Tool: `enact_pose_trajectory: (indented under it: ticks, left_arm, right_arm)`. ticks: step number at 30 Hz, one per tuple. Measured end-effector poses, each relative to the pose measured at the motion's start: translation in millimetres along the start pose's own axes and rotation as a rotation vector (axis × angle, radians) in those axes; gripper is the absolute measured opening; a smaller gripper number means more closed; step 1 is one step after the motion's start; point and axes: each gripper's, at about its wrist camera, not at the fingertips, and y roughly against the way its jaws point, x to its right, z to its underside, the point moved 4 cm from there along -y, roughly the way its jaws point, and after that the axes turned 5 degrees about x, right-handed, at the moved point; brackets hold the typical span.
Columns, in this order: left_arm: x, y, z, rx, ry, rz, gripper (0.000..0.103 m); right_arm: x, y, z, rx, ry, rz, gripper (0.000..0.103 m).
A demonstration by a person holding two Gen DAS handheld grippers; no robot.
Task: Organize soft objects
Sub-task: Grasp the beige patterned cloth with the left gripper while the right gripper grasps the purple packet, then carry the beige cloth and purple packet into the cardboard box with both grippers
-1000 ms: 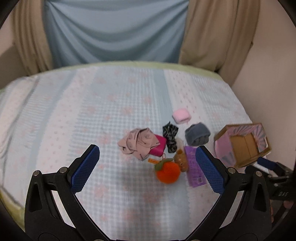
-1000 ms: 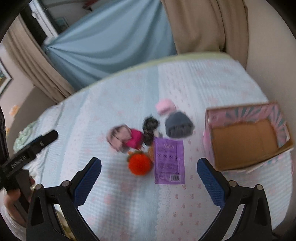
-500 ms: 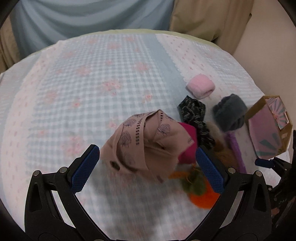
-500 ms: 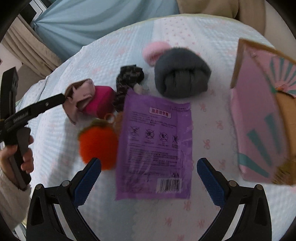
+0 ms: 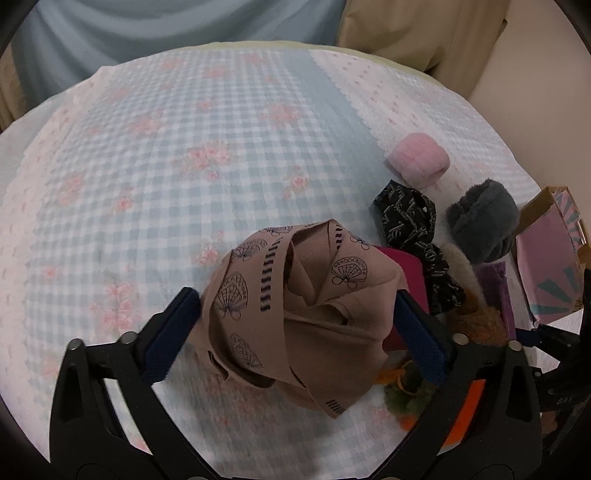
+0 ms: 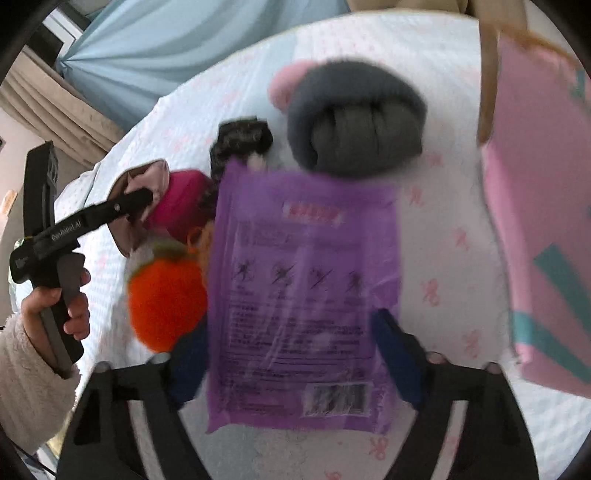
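Beside the pink box [image 6: 535,206], every soft item lies unsorted; both spread grippers straddle beige cloth [image 5: 303,306] and purple packet [image 6: 303,295].

Bedroom: quilted bed [image 5: 184,155], curtains [image 5: 184,33]

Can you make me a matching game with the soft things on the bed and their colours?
Things:
1. fluffy ball
2. flat packet
3. rolled towel
4. fuzzy bundle

Colours:
A. purple
B. grey
C. orange
D. pink

Pairs: 1-C, 2-A, 3-D, 4-B
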Motion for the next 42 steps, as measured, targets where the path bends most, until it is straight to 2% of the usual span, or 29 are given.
enact_pose_trajectory:
  ticks: [4,5,7,9,12,14,15,16,17,20,26,31,42]
  left_arm:
    - [-1,-7,1,-0.015,-0.001,0.002,0.077]
    - [-2,-8,1,-0.018,0.002,0.008,0.075]
    - [-3,-11,1,-0.023,0.016,0.019,0.061]
    - [-1,-13,1,-0.026,0.017,0.029,0.055]
    - [4,-13,2,-0.027,0.008,0.035,0.048]
    - [4,-11,2,-0.023,-0.003,0.024,0.043]
    - [4,-11,2,-0.022,-0.003,0.023,0.039]
    - [3,-9,1,-0.022,0.001,0.023,0.035]
    - [2,-8,1,-0.021,0.005,0.023,0.033]
    - [-1,-1,0,-0.012,0.005,0.015,0.027]
    - [-1,11,-4,0.003,-0.003,0.006,0.021]
    - [0,28,-11,0.026,0.000,0.002,0.020]
    - [21,83,-32,0.072,0.027,-0.003,0.020]
  right_arm:
    - [-3,0,1,0.020,0.025,0.013,0.069]
    - [-5,-2,2,0.019,0.037,0.030,0.068]
    - [-10,-6,4,0.018,0.079,0.074,0.065]
    - [-17,-11,8,0.012,0.149,0.144,0.062]
    - [-22,-12,10,0.012,0.190,0.194,0.050]
    - [-22,-11,10,0.010,0.200,0.218,0.038]
    - [-22,-10,11,0.009,0.207,0.226,0.037]
    - [-23,-10,11,0.009,0.208,0.224,0.033]
    - [-25,-10,11,0.005,0.209,0.203,0.019]
    - [-37,-11,10,-0.002,0.240,0.191,0.008]
    - [-47,-7,7,0.013,0.173,0.143,0.008]
    - [-40,17,-1,0.036,0.124,0.109,0.007]
    - [-64,71,-30,0.106,0.049,0.016,0.006]
